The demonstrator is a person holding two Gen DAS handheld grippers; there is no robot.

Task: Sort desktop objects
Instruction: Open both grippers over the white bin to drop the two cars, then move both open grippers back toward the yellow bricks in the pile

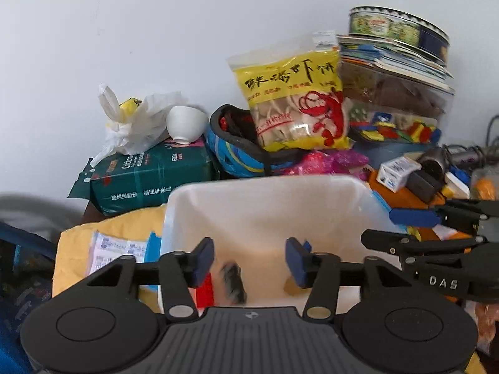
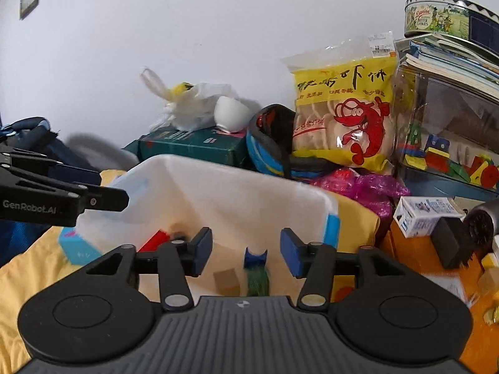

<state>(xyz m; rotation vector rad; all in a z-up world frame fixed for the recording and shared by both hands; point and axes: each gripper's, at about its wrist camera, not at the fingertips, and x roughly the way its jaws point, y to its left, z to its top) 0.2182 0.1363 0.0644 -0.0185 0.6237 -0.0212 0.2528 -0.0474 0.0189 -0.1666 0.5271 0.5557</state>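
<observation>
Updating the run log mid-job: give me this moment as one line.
left gripper: open, empty, over white bin | right gripper: open, empty, over same bin | bin holds: red block, blue piece

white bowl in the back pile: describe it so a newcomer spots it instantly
Start at the yellow shrimp-cracker bag against the wall, then look left past the blue helmet. The white bowl lies tipped on the green package, the only smooth hard white thing beside a crumpled plastic bag.

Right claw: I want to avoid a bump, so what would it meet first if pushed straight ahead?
The right claw, open and empty, points into the white bin. It would likely meet the bin's far wall first, passing above the blue block; depth is unclear.
</observation>
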